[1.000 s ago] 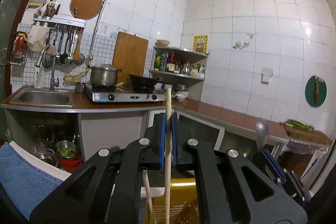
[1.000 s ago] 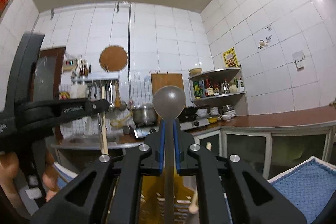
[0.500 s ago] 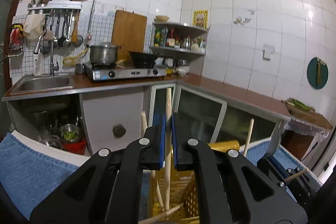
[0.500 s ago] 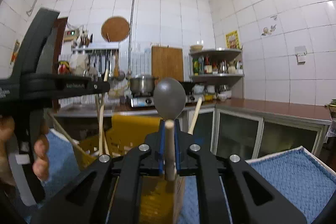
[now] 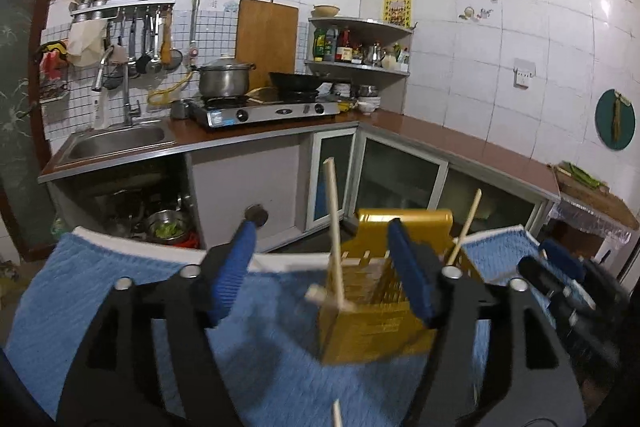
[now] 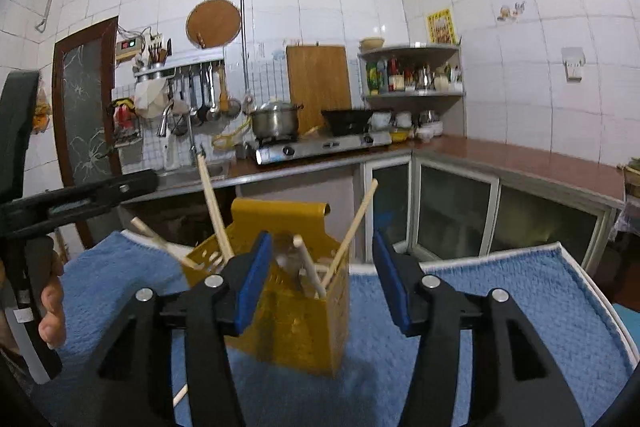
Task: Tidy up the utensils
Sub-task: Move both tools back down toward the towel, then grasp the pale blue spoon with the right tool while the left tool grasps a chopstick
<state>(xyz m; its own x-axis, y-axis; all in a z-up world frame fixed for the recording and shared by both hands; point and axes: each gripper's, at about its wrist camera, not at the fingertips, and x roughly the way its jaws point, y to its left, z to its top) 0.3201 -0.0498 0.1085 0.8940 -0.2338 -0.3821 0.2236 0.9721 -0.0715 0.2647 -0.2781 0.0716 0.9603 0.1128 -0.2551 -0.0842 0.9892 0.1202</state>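
Both claws are opening with nothing pinched: the left claw (image 5: 320,259) and the right claw (image 6: 320,263) frame the yellow utensil holder (image 6: 296,323). It stands on the blue towel (image 6: 480,291), wooden sticks (image 6: 356,227) leaning inside. Beyond, the worktop (image 6: 520,157) carries a stove (image 6: 324,147).

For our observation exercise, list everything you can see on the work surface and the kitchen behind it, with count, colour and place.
utensil holder: one, yellow, on the towel
wooden sticks: several, pale, standing in the holder
spoon: one, grey, inside the holder
towel: one, blue, under the holder
pot: one, steel, on the stove
cutting board: one, brown, leaning on the wall
sink: one, steel, left counter
left gripper: black, blue pads, opening, nothing gripped
right gripper: same, opening, nothing gripped
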